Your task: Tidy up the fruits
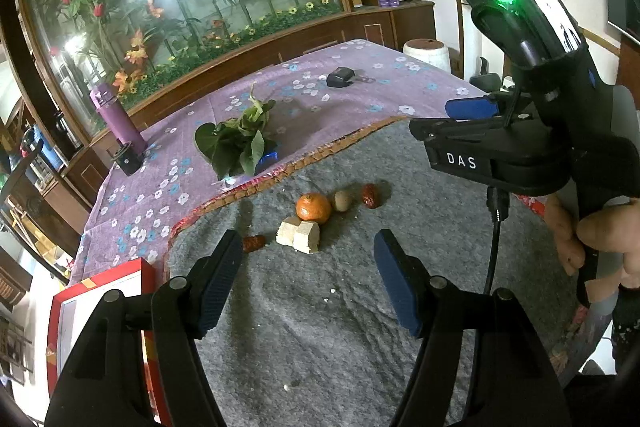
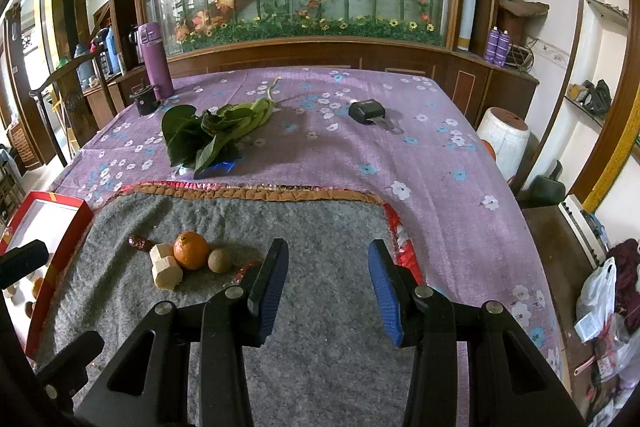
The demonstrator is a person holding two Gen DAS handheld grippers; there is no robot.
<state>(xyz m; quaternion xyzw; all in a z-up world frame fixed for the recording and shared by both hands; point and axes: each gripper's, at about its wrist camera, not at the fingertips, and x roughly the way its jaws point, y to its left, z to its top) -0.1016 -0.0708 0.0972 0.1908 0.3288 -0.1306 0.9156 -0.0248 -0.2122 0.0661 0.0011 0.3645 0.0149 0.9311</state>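
On the grey felt mat (image 1: 320,327) lie an orange mandarin (image 1: 313,207), a small brown round fruit (image 1: 343,201), a red date (image 1: 370,195), a second red date (image 1: 254,243) and two pale wooden blocks (image 1: 299,235). My left gripper (image 1: 308,255) is open and empty, just short of the blocks. The right gripper (image 1: 472,107) hangs above the mat's right side in the left wrist view. In the right wrist view my right gripper (image 2: 328,267) is open and empty, to the right of the mandarin (image 2: 191,250), brown fruit (image 2: 219,260) and blocks (image 2: 166,269).
A red box (image 2: 48,227) with a white inside sits at the mat's left edge (image 1: 100,299), with small fruits in it. On the purple flowered cloth (image 2: 440,167) lie leafy greens (image 2: 212,131), a black key fob (image 2: 366,111) and a purple bottle (image 2: 157,61).
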